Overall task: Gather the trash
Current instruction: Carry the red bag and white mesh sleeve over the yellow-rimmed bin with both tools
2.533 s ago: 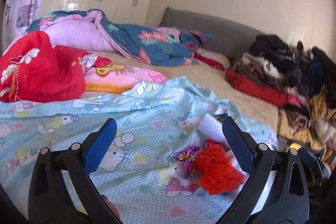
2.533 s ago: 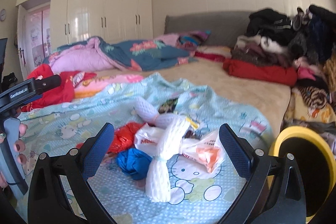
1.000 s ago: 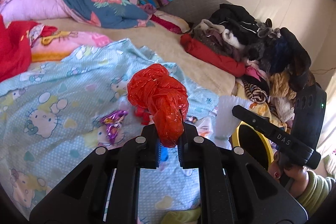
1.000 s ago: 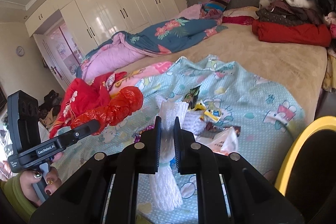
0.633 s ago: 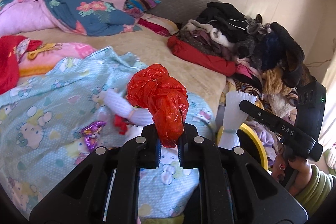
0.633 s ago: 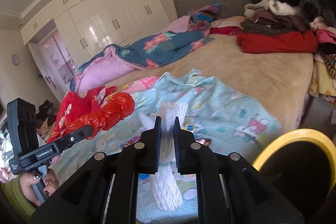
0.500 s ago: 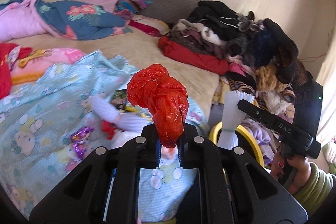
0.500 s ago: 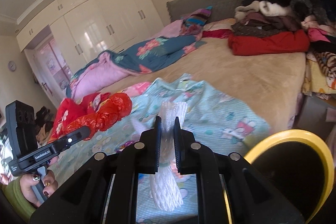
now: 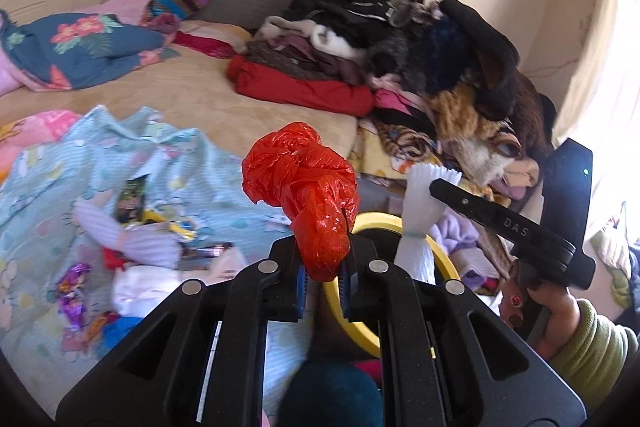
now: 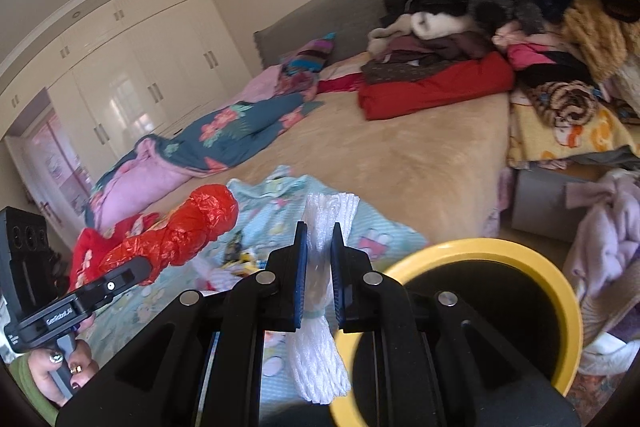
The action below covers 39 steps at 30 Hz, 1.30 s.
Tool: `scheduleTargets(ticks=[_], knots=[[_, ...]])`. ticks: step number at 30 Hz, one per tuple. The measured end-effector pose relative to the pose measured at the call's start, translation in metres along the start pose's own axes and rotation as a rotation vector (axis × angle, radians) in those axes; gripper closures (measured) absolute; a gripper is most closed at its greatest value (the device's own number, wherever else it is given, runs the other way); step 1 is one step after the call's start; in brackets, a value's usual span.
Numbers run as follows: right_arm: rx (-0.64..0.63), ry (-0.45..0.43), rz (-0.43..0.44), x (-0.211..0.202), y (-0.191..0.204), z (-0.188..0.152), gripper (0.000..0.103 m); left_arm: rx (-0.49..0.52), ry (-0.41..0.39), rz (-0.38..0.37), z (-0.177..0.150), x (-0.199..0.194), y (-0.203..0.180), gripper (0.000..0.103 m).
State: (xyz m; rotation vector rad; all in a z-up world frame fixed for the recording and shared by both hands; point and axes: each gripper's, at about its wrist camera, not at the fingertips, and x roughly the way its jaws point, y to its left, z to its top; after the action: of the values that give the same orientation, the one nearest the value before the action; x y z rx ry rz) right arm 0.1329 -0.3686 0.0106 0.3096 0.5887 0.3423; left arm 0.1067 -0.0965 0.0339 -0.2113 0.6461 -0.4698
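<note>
My left gripper (image 9: 323, 277) is shut on a crumpled red plastic bag (image 9: 304, 187), which sticks up above its blue pads. My right gripper (image 10: 319, 283) is shut on a white foam net sleeve (image 10: 320, 363) tied at its middle, with one end hanging below the pads. Both are held in the air by the bed's edge. A yellow-rimmed bin (image 10: 520, 259) with a dark inside stands just right of the right gripper; its rim (image 9: 448, 259) shows behind the left one. More wrappers and a second white foam net (image 9: 132, 239) lie on the light-blue cartoon sheet (image 9: 48, 187).
A heap of clothes (image 9: 400, 39) with a red folded cloth (image 9: 304, 91) fills the bed's right side. Quilts (image 10: 224, 135) lie towards the white wardrobe (image 10: 132, 83). A lilac garment (image 10: 600, 239) and a grey box (image 10: 536, 203) sit on the floor beyond the bin. A person's hand (image 9: 556, 311) holds the right gripper.
Both grippers closed on their trash, lifted it off the sheet and carried it right, towards the yellow bin, which now looms larger. The grips stayed shut.
</note>
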Motion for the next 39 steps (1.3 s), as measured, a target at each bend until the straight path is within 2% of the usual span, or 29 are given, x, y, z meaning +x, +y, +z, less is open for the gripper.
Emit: scheduleTargets(ticks=[6, 21, 31, 39], knots=[[0.045, -0.014, -0.052, -0.011, -0.028, -0.003, 0.092, 0.047, 0.042, -0.059, -0.005, 0.021, -0.027, 0.096], [0.158, -0.030, -0.163, -0.034, -0.093, -0.015, 0.092, 0.143, 0.190, -0.132, -0.027, 0.085, -0.074, 0.096], [0.216, -0.006, -0.200, -0.037, -0.123, -0.028, 0.091, 0.185, 0.283, -0.161, -0.045, 0.123, -0.088, 0.096], [0.248, 0.002, -0.197, -0.037, -0.132, -0.032, 0.089, 0.187, 0.314, -0.159, -0.052, 0.141, -0.088, 0.095]])
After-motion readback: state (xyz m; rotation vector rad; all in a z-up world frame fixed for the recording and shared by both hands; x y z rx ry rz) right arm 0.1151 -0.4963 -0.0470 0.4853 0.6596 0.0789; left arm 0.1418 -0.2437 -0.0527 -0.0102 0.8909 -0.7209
